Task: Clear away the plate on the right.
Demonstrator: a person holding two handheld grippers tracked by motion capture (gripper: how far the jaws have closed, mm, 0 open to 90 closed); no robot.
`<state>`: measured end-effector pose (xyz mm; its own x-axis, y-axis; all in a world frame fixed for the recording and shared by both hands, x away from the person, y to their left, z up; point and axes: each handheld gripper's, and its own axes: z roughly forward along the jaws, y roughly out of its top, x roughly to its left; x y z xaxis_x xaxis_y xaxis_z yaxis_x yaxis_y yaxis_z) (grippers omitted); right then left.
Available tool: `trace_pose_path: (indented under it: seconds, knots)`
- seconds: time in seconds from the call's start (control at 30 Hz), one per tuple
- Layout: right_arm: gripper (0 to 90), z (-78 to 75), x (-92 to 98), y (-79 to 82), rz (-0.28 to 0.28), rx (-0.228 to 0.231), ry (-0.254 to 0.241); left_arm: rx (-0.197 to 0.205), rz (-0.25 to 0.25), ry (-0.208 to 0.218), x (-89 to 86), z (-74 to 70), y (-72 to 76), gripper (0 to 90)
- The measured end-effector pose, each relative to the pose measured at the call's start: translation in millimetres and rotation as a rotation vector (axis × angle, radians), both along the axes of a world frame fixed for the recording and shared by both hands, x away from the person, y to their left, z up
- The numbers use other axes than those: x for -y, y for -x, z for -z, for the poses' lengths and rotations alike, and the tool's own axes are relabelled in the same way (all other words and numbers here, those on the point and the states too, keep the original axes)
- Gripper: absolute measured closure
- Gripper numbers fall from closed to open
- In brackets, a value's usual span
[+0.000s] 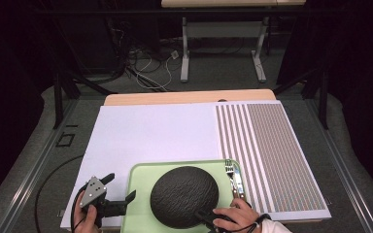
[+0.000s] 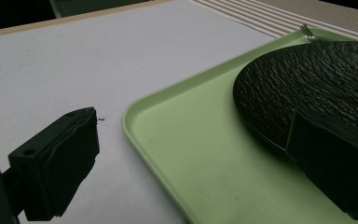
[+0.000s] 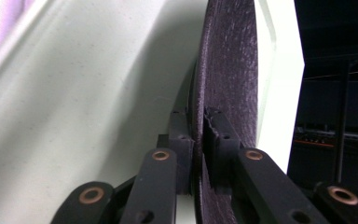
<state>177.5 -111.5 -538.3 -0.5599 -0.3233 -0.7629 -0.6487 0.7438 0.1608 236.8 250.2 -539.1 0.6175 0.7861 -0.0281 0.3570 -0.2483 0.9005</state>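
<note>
The right gripper (image 3: 196, 140) is clamped on the near rim of the black textured plate (image 1: 184, 196), one jaw above the rim and one below. The plate lies in the middle of a pale green tray (image 1: 138, 194) at the near edge of the surface (image 1: 145, 131). A fork (image 1: 229, 170) lies in the tray just right of the plate. The left gripper (image 1: 119, 191) is open and holds nothing, its jaws straddling the tray's left rim.
</note>
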Motion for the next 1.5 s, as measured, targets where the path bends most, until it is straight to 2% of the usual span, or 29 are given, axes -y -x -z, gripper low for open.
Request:
trace_pose_path:
  seconds: [0.33,0.43,0.5,0.6,0.77,0.83,0.87,0.97,1.03,1.07,1.1,1.23,1.3,1.37,1.43,1.47,1.5]
  knots:
    - [73.8,8.2,-3.2,0.4,0.008,-0.065,0.019,0.000,0.002,-0.002,0.1,0.0,0.1,2.9]
    - [69.9,10.1,-4.2,-0.3,0.026,-0.110,0.040,-0.001,0.003,-0.001,0.2,0.1,0.1,2.8]
    - [68.4,12.8,-4.6,0.0,0.025,-0.122,0.050,0.000,0.004,-0.002,0.2,0.0,0.1,2.9]
    - [59.8,11.9,-4.8,0.3,0.037,-0.112,0.053,0.001,0.003,-0.006,0.0,-0.1,-0.1,2.8]
    - [46.5,10.3,-3.4,0.0,0.062,-0.100,0.026,0.002,0.004,-0.010,-0.1,-0.2,0.0,2.9]
    - [45.5,10.0,-1.9,0.2,0.061,-0.094,0.028,0.002,0.005,-0.010,-0.2,-0.1,-0.1,2.9]
    - [45.5,8.9,-0.8,0.4,0.078,-0.109,0.024,0.001,0.003,-0.006,0.1,-0.1,0.1,2.8]
    - [39.1,2.9,2.7,0.3,0.094,-0.138,-0.002,0.001,0.005,-0.011,0.0,0.0,-0.2,2.9]
    - [35.4,-3.6,6.5,1.2,0.104,-0.191,-0.039,0.002,0.004,-0.008,0.4,0.1,-0.2,2.9]
    - [30.3,-7.6,7.6,0.0,0.097,-0.204,-0.041,0.001,0.004,-0.009,0.5,0.1,-0.2,2.8]
    - [26.5,-9.8,10.2,0.5,0.122,-0.222,-0.056,0.001,0.004,-0.009,0.5,0.1,-0.2,2.8]
    - [13.7,-18.4,19.4,-4.2,0.187,-0.226,-0.106,-0.003,0.004,-0.006,0.9,0.3,-0.2,2.9]
    - [13.2,-20.7,24.2,-8.5,0.234,-0.235,-0.151,-0.003,0.004,-0.007,1.0,0.4,-0.3,2.8]
    - [7.7,-23.5,29.1,-15.4,0.259,-0.263,-0.178,-0.003,0.004,-0.007,0.9,0.5,-0.4,2.9]
    - [0.9,-23.8,34.1,-19.8,0.310,-0.310,-0.218,-0.003,0.004,-0.007,0.8,0.5,-0.5,2.8]
    - [0.0,-24.3,36.5,-23.2,0.323,-0.323,-0.238,-0.003,0.004,-0.007,0.7,0.5,-0.4,2.9]
    - [0.0,-24.4,39.6,-25.7,0.359,-0.342,-0.265,-0.003,0.004,-0.006,0.8,0.5,-0.3,2.8]
